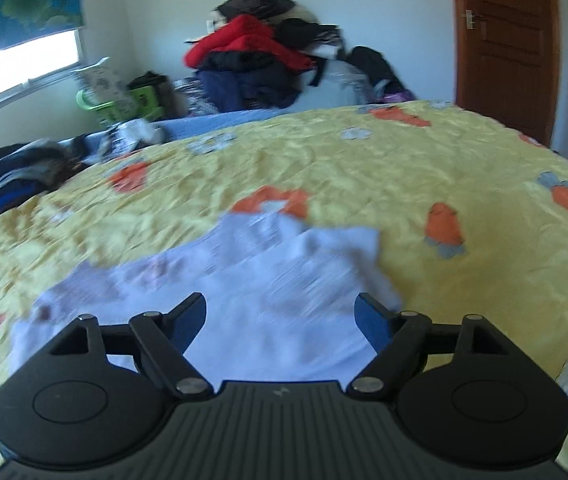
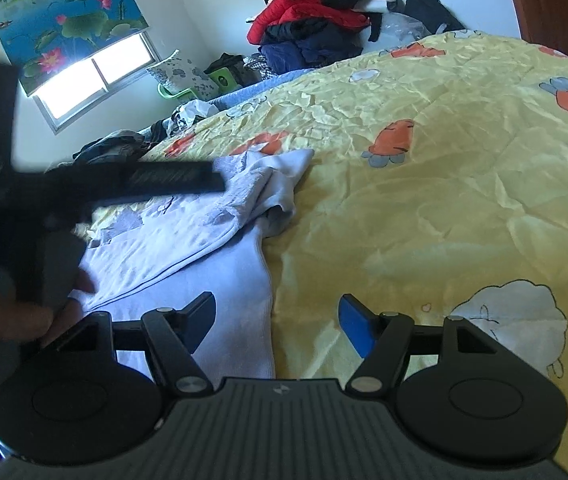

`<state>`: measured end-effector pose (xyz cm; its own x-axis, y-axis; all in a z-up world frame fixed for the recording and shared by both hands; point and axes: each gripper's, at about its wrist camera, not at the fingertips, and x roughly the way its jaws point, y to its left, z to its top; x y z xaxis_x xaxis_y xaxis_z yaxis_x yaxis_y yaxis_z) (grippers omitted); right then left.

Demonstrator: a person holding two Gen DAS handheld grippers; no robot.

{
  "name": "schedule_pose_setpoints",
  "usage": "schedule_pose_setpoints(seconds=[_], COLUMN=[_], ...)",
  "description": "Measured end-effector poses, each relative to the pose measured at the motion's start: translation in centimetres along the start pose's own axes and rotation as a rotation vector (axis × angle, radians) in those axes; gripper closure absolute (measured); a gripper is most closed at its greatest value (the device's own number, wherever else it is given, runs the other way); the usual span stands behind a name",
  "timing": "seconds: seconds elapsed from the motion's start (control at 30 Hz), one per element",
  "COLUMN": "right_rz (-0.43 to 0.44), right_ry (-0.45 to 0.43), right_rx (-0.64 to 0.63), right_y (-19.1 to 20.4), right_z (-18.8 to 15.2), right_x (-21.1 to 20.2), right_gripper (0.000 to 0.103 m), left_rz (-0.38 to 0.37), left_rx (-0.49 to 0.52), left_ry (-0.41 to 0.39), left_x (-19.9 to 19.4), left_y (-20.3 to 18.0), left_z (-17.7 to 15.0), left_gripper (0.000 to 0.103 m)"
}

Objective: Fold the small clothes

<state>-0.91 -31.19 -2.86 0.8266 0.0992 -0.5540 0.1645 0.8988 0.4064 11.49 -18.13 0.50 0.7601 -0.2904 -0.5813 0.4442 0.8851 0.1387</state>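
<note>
Left gripper (image 1: 281, 316): jaws spread, nothing pinched, poised over the garment (image 1: 219, 280); likely just clear of a fold.
Right gripper (image 2: 277, 320): jaws apart, empty, straddling the garment's near edge, probably ready to take it.
Garment: pale lilac, partly folded, one sleeve bunched, lying on the yellow quilt (image 2: 444, 200).
Clothes pile (image 2: 316, 24): against the far wall, well apart.

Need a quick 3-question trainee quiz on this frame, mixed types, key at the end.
1. True or false: the left gripper is clamped on the pale garment.
2. What does the garment lie on? A) bare floor B) yellow bedspread C) wooden table
3. Fill in: the red jacket tops a clothes pile against the far ____.

Key: 1 false, both it and the right gripper are open, nothing between the fingers; 2 B; 3 wall.
</note>
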Motion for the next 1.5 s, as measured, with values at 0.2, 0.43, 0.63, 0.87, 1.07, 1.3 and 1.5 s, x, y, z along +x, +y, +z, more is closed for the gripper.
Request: schedule_pose_setpoints(seconds=[0.2,0.43,0.63,0.87,1.07,1.3,1.5], right_rz=[0.008,0.045,0.046,0.039,0.027,0.023,0.02], right_ry=[0.018,0.044,0.041,0.046,0.043,0.044,0.051], right_rx=[-0.008,-0.05,-0.07,-0.074,-0.079,-0.088,-0.1], right_y=[0.2,1.9,2.6,2.5,2.2,2.2,2.5], right_z=[-0.7,-1.6,-2.0,-2.3,-2.5,-2.7,-2.9], right_x=[-0.2,-0.3,-0.6,-0.9,-1.0,-1.1,-1.1], right_gripper=[0.031,0.03,0.029,0.029,0.029,0.029,0.028], left_rz=[0.108,0.182,0.241,0.256,0.261,0.261,0.263], left_rx=[-0.078,-0.231,-0.247,-0.279,-0.281,-0.284,-0.303], left_ry=[0.069,0.128,0.13,0.139,0.148,0.157,0.166], left_x=[-1.9,-4.0,-5.6,-6.3,-6.7,-6.8,-6.9], left_y=[4.2,9.1,10.9,12.1,12.1,12.1,12.3], left_z=[-4.2,-8.1,-9.6,-10.6,-11.2,-11.6,-12.0], left_gripper=[0.018,0.018,0.018,0.018,0.018,0.018,0.018])
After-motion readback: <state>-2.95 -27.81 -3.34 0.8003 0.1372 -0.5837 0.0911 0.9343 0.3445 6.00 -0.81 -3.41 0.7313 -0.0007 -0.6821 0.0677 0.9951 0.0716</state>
